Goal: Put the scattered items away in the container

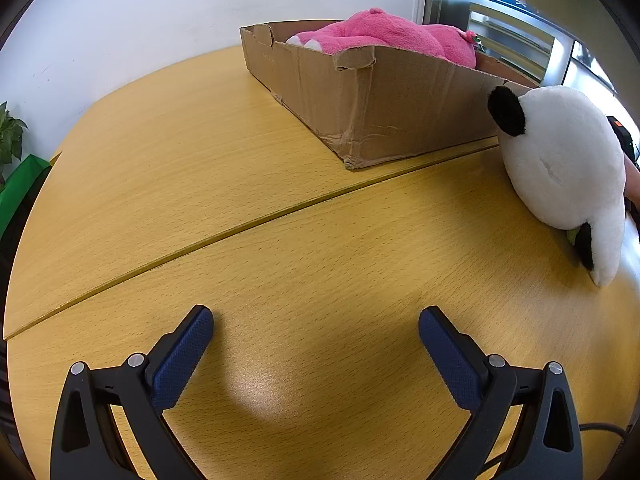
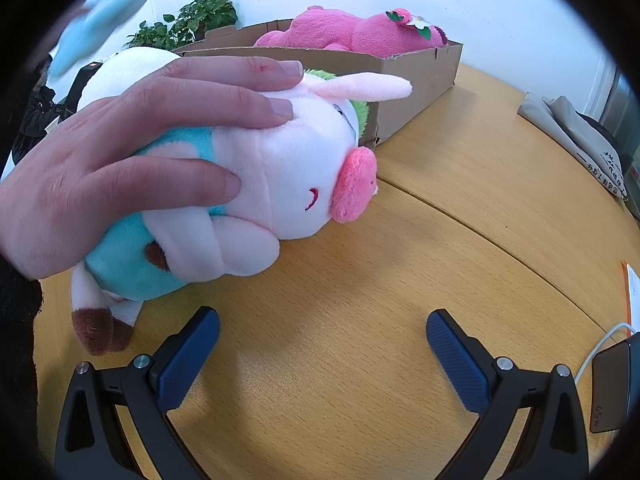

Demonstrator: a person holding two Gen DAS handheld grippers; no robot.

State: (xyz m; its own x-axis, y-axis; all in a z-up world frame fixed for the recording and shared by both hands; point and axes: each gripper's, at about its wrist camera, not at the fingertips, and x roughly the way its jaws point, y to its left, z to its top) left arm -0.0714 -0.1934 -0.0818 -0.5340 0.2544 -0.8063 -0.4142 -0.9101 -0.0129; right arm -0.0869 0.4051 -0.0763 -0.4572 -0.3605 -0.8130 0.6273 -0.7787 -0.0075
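Both your left gripper (image 1: 316, 322) and right gripper (image 2: 323, 324) gape wide and empty; wait until the hand (image 2: 120, 160) leaves, then close squarely on the pig toy (image 2: 280, 176) for the box (image 2: 400, 76).

desk (image 1: 280, 184): light wood grain, smooth, faint sheen
box (image 1: 400, 116): creased matt brown cardboard
pink plush (image 1: 384, 36): fuzzy fleece
pig plush (image 2: 288, 176): soft short-pile cloth
left tongs (image 1: 316, 320): matt black plastic, knurled blue pads

At upper centre, a hot-pink plush bear (image 1: 384, 36) fills a plain brown cardboard box (image 1: 400, 108); the plush pig (image 2: 280, 176) is pale pink and teal.
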